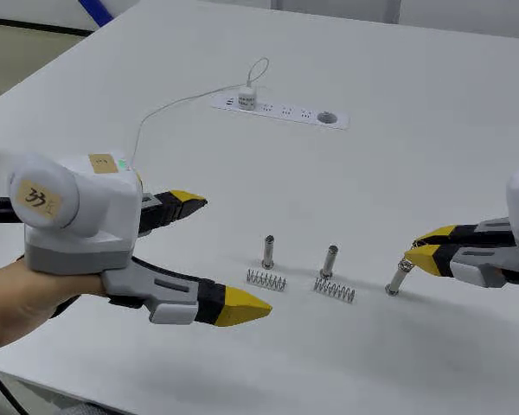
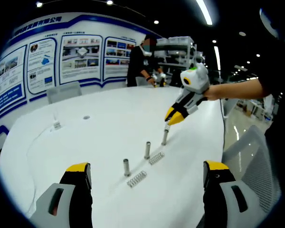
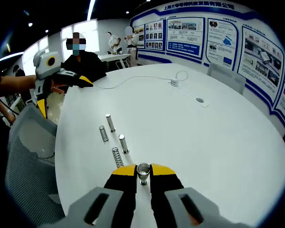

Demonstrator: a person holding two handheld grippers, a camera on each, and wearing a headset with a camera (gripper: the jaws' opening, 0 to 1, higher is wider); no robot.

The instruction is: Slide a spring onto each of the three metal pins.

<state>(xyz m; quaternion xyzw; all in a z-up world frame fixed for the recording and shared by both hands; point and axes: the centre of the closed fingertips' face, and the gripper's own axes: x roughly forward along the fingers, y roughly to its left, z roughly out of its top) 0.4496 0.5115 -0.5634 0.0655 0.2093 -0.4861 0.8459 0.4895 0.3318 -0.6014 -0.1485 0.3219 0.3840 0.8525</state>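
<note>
Bare steel: 2 upright metal pins [image 1: 268, 252] stand on my white counter [image 1: 372, 173], a coiled wire spring [image 1: 265, 279] lying beside each. My right gripper [image 1: 413, 251] clenches the tilted 3rd pin [image 1: 399, 278] by its top; my left gripper [image 1: 235, 253] hangs released. I judge 2 springs left to fit.

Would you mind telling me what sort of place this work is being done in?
Probably a company showroom or meeting room: a big white table with a power strip, display boards along the wall, and a mesh office chair.
</note>
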